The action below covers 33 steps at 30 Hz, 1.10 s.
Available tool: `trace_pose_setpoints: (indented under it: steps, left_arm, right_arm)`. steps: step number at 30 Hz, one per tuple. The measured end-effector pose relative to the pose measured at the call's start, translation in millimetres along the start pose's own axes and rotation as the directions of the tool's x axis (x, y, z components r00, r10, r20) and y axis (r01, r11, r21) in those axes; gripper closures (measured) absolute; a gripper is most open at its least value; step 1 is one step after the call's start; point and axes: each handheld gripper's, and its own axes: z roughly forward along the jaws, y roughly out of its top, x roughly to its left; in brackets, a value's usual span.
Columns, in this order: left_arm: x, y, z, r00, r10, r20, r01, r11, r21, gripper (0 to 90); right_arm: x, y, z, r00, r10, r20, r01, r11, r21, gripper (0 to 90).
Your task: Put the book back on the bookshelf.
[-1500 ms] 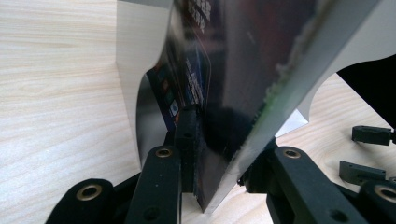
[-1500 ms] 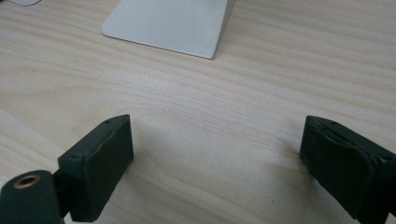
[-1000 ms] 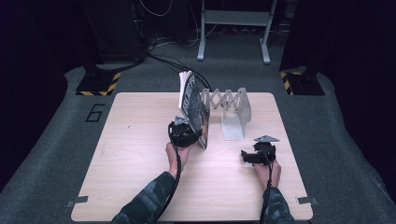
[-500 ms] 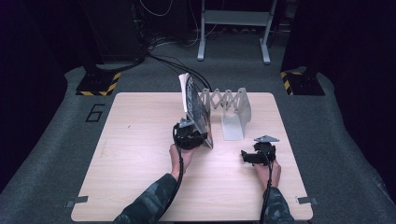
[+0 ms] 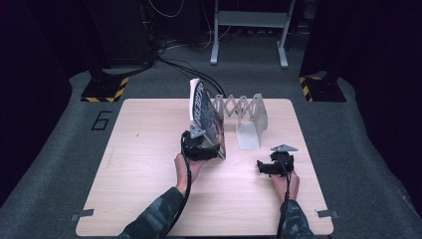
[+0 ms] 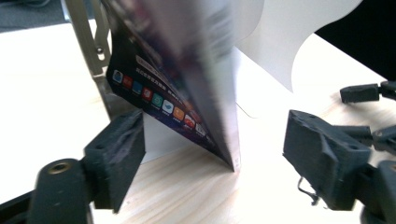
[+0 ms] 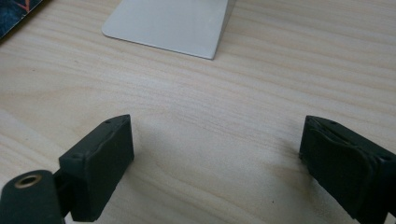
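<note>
Two things matter in releasing the magazine (image 5: 206,119), which stands tilted at centre frame against the expanding file rack (image 5: 244,112). Since the left gripper (image 5: 201,147) has just been opening, pads clear of the spine, back it off low and straight. Lower right, the right gripper (image 5: 271,167) rests with jaws apart, empty.

Book (image 5: 205,115) upright beside left tongs (image 5: 200,144)

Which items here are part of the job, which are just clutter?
In the job:
- magazine, standing between the open left gripper
- expandable metal bookend rack

Lying about:
- right gripper, open over bare table
- floor cables
- black stand base
</note>
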Motion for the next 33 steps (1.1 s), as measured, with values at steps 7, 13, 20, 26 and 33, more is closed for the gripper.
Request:
trace_pose_setpoints:
  steps: [7, 13, 20, 26, 33]
  left_arm:
    - [5.4, -8.3, -22.3, 0.9984, 0.050, 0.026, -0.051, 0.9979, 0.039, 14.3]
    - [13.4, -20.7, -38.2, 0.9976, 0.067, 0.018, -0.068, 0.9957, 0.063, 11.1]
    - [42.0, -50.3, -66.3, 0.9969, 0.072, -0.031, -0.069, 0.9915, 0.111, 9.3]
    - [67.1, -85.2, -76.5, 0.9969, 0.024, -0.075, -0.011, 0.9847, 0.174, 7.0]
    - [85.7, -122.3, -79.5, 0.9906, 0.041, -0.130, -0.008, 0.9691, 0.246, 4.4]
  right_arm:
    - [0.1, 0.0, -0.1, 1.0000, 0.000, 0.000, 0.000, 1.000, 0.000, 9.5]
    - [0.2, -0.1, -0.1, 1.0000, 0.002, 0.000, -0.002, 1.000, 0.001, 9.5]
    - [0.1, -0.1, 0.0, 1.0000, -0.004, -0.003, 0.004, 1.000, -0.002, 9.6]
    - [0.4, -0.2, 0.1, 1.0000, -0.005, -0.006, 0.005, 1.000, -0.008, 9.6]
    - [0.7, -0.3, 0.1, 1.0000, -0.006, -0.007, 0.006, 1.000, -0.008, 9.7]
